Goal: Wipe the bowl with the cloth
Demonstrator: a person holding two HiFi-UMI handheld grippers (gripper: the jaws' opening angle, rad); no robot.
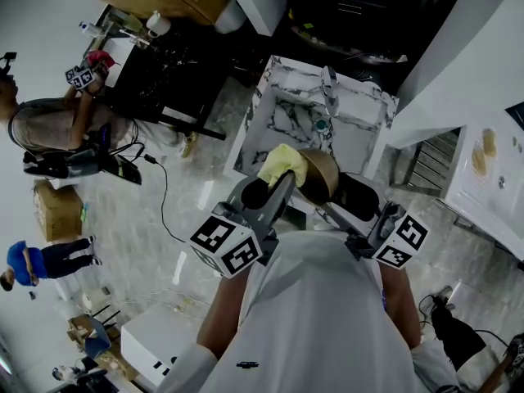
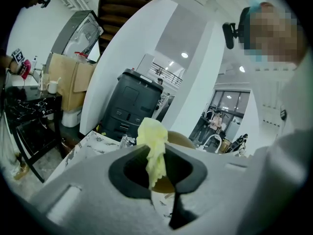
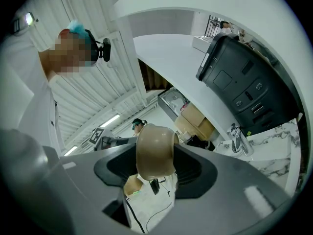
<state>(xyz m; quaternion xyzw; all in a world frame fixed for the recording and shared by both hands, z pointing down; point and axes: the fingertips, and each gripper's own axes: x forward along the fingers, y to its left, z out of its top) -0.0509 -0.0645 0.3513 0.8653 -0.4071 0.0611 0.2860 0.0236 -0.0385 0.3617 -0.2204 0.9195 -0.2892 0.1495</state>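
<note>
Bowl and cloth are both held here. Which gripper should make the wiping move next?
Left, probably. The left gripper is shut on the yellow cloth, bunched right at the bowl in the head view; the right gripper is shut on the bowl and can steady it.

Person: white short-sleeved shirt point(image 1: 319, 318), with a small black mark point(image 1: 246, 365) low on the front. 
Head: black camera unit point(image 2: 230, 33), with a teal piece point(image 2: 254, 4) above it. 
Left gripper point(image 1: 277, 182), right gripper point(image 1: 334, 207): grey moulded bodies, black-lined jaw recesses. 
Left cube point(image 1: 225, 244), right cube point(image 1: 401, 241): white, printed with black square markers.
</note>
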